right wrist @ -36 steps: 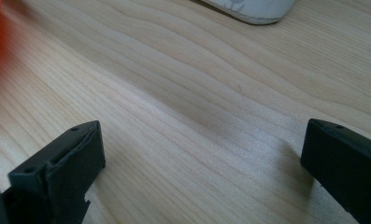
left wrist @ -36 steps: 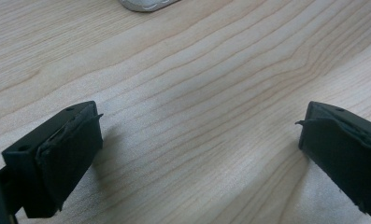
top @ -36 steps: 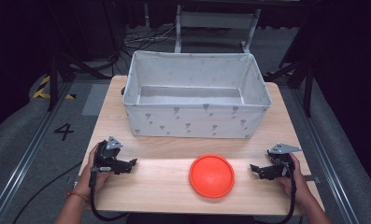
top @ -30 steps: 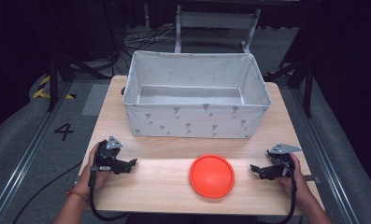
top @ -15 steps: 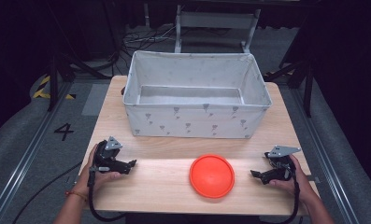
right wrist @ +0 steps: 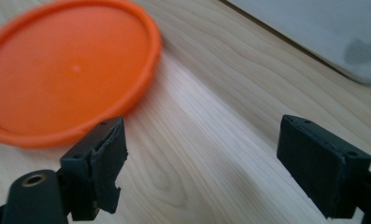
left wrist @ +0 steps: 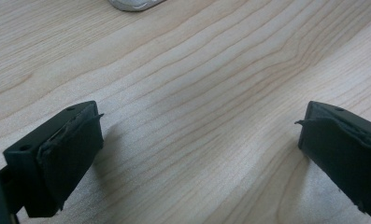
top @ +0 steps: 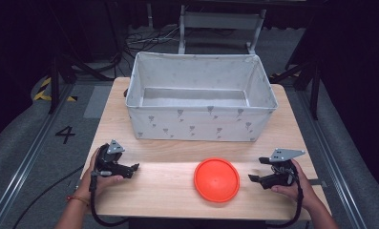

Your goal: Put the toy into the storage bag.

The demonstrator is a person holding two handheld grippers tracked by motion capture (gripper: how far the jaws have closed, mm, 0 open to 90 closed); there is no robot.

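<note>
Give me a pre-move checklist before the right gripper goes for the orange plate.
1. Right gripper open, nothing between the jaws: ok.
2. Left gripper open, nothing held: ok.
3. Orange plate flat on the wooden table, apart from both grippers: ok.
4. Table between right gripper and plate rim is bare: ok.
5. Fabric bin upright, top open, inside looks empty: ok.
6. Plate rim liftable by the jaws: cannot tell.
</note>
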